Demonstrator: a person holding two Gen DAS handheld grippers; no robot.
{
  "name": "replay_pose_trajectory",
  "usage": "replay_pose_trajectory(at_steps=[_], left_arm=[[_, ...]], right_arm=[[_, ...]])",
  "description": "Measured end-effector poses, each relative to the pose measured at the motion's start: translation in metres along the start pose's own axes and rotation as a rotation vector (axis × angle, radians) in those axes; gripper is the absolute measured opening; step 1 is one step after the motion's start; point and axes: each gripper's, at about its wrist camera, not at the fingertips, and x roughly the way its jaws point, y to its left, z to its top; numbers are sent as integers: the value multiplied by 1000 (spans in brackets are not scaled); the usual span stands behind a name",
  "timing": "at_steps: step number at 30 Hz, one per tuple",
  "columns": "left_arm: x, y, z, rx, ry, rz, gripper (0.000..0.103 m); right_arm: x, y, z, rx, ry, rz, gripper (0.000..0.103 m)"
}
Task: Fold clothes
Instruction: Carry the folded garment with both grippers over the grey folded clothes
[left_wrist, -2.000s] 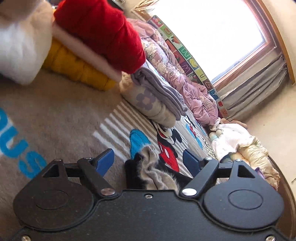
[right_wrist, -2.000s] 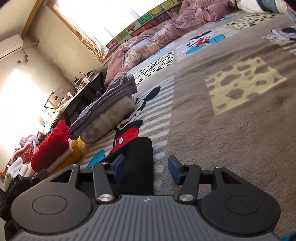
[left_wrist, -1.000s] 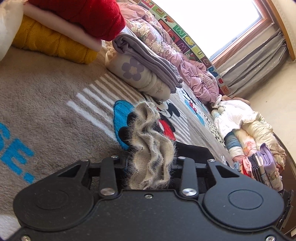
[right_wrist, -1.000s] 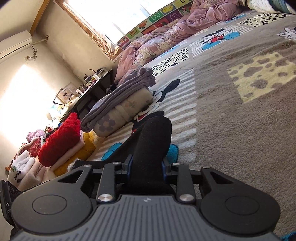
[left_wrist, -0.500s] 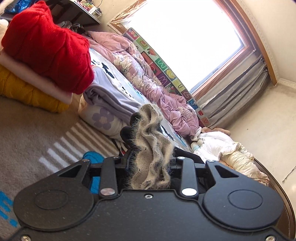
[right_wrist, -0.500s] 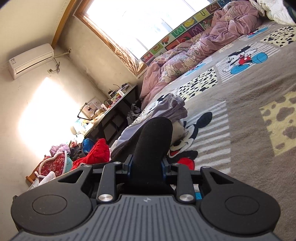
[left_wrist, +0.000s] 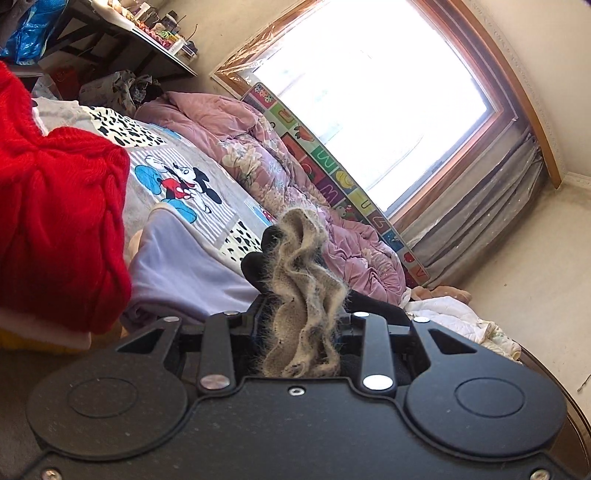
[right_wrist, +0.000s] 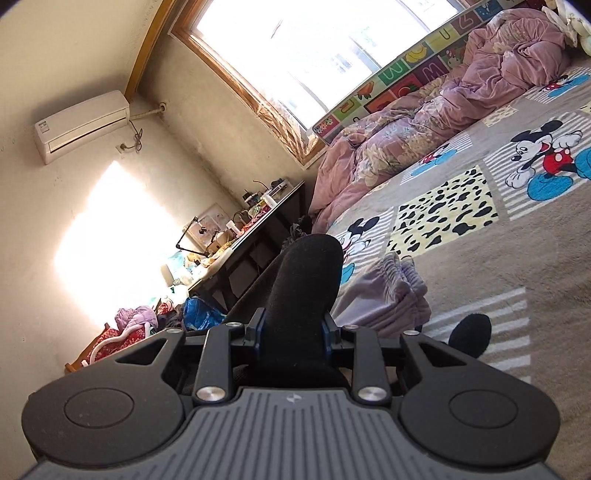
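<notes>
Both jaws clamped on black garment (right_wrist: 303, 295), red sweater (left_wrist: 55, 221) & lilac pile (left_wrist: 184, 273) close ahead

Between the left fingers (left_wrist: 258, 325) we see a black garment (left_wrist: 258, 266) with a fuzzy beige lining (left_wrist: 306, 295); the right fingers (right_wrist: 328, 332), blue at the pads, close on plain black fabric (right_wrist: 306, 280). Left of the left fingers sits a bright red cable-knit sweater (left_wrist: 55, 229). Ahead of the right fingers lies a pale lilac folded garment (right_wrist: 384, 299) on a grey-brown bed cover (right_wrist: 517, 258) patterned with cartoon mice, white stripes and yellow black-spotted squares. Beyond we see a pink floral quilt (right_wrist: 424, 122).
</notes>
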Motion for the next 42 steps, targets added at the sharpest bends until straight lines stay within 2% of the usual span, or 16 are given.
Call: replay_pose_trajectory(at_steps=[5, 10, 15, 19, 24, 26, 30, 33, 36, 39, 42], left_arm=[[25, 3, 22, 18, -23, 10, 31], [49, 9, 38, 58, -39, 66, 31], [74, 21, 38, 119, -17, 142, 31], [87, 38, 33, 111, 3, 195, 31], [101, 40, 21, 219, 38, 287, 32], [107, 36, 14, 285, 55, 337, 32], [113, 30, 5, 393, 69, 418, 48], [111, 22, 3, 450, 63, 455, 50], [98, 3, -1, 553, -17, 482, 50], [92, -13, -4, 632, -71, 435, 51], [103, -11, -8, 648, -48, 379, 50]], right_arm=[[34, -4, 22, -30, -26, 11, 29], [72, -13, 35, -32, -30, 20, 29], [103, -37, 31, 18, -18, 14, 29], [128, -55, 22, 46, -1, 3, 29], [148, -68, 13, 47, 10, -19, 29], [155, -72, 5, 13, 37, -60, 29], [159, -70, -10, -85, 64, -164, 36], [144, -59, -7, -132, -1, -185, 41], [130, -39, -2, -275, -87, -238, 41], [125, -18, -1, -445, -126, -236, 41], [132, -6, -8, -544, -83, -190, 41]])
